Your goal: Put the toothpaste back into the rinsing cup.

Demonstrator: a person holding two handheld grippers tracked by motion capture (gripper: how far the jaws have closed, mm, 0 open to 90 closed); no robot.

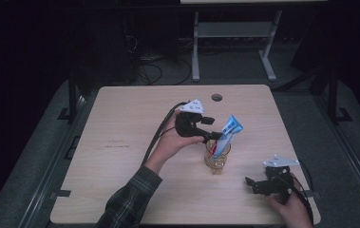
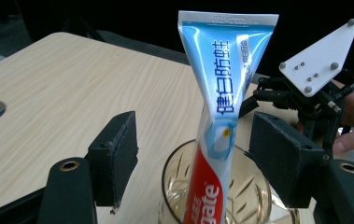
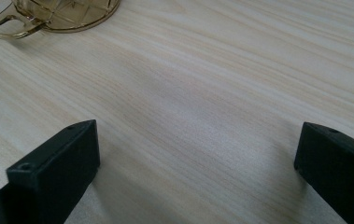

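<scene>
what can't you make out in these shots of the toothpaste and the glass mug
- Toothpaste tube, left gripper view: the bottom edge cuts off its cap end, so how it rests inside the glass mug is unseen.
- Glass mug, right gripper view: the top edge cuts it to base and handle.
- Tube print, high view: too small to read.
- Right gripper, high view: dark against the hand, so its jaws' gap is unclear there.

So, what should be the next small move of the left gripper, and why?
Probably draw the left gripper back from the toothpaste tube: its jaws stand open and clear of the tube, which already stands in the glass cup.
</scene>
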